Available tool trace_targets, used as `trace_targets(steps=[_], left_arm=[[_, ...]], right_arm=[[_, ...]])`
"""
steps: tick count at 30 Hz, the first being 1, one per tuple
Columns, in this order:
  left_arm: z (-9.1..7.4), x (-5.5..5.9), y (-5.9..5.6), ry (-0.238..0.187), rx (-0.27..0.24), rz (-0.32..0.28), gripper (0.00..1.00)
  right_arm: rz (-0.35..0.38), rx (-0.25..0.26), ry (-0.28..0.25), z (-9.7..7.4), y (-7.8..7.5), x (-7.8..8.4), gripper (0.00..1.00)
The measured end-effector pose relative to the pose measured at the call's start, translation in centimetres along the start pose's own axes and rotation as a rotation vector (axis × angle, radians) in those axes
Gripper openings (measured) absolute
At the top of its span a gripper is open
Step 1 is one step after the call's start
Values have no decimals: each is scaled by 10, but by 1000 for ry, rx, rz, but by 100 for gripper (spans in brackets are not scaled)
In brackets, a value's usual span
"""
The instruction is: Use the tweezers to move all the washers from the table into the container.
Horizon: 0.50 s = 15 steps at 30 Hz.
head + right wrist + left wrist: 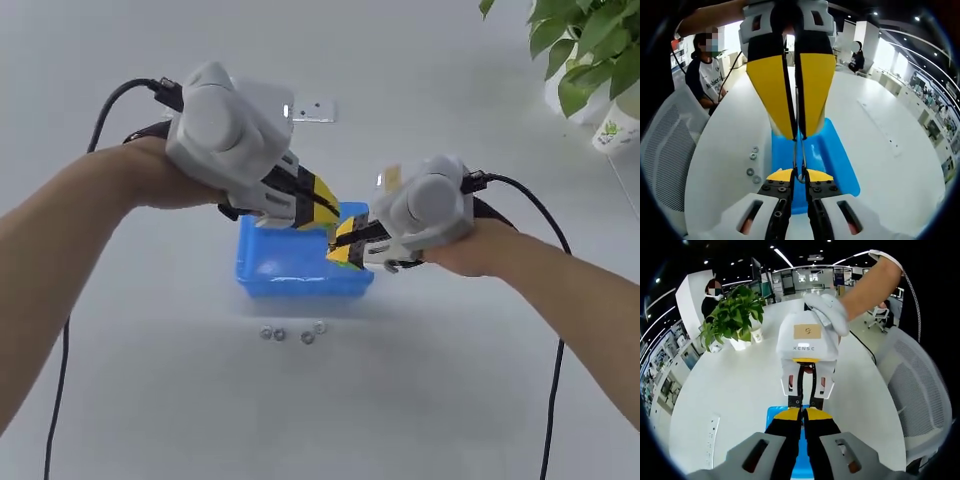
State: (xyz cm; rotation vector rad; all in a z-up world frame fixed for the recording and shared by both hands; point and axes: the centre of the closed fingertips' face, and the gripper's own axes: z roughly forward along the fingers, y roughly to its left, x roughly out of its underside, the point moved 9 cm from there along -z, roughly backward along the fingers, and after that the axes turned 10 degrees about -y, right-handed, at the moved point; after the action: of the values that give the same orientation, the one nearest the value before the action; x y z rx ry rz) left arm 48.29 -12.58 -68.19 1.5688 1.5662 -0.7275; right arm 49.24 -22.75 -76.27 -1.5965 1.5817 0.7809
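fingers [815, 75] pinch the tweezers [795, 155] above container [835, 155]; washers [750, 171] aside.

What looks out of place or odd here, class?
Nothing is spilled or damaged. Four washers lie on the table beside the container, not in it. The left claw and right claw meet on the tweezers above it.

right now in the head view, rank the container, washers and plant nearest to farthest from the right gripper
1. container, just under the right gripper.
2. washers, in front of the container, toward the person.
3. plant, far back on the right.
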Motion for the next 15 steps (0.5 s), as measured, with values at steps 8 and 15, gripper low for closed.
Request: trace_targets(steps=[8,15], left_arm=[[11,11,10,6,9,-12,5],[17,20,15,8,15,-24,5]], right_arm=[[18,-11,19,6,-7,11,10],[28,-26,27,11,-12,17,10]])
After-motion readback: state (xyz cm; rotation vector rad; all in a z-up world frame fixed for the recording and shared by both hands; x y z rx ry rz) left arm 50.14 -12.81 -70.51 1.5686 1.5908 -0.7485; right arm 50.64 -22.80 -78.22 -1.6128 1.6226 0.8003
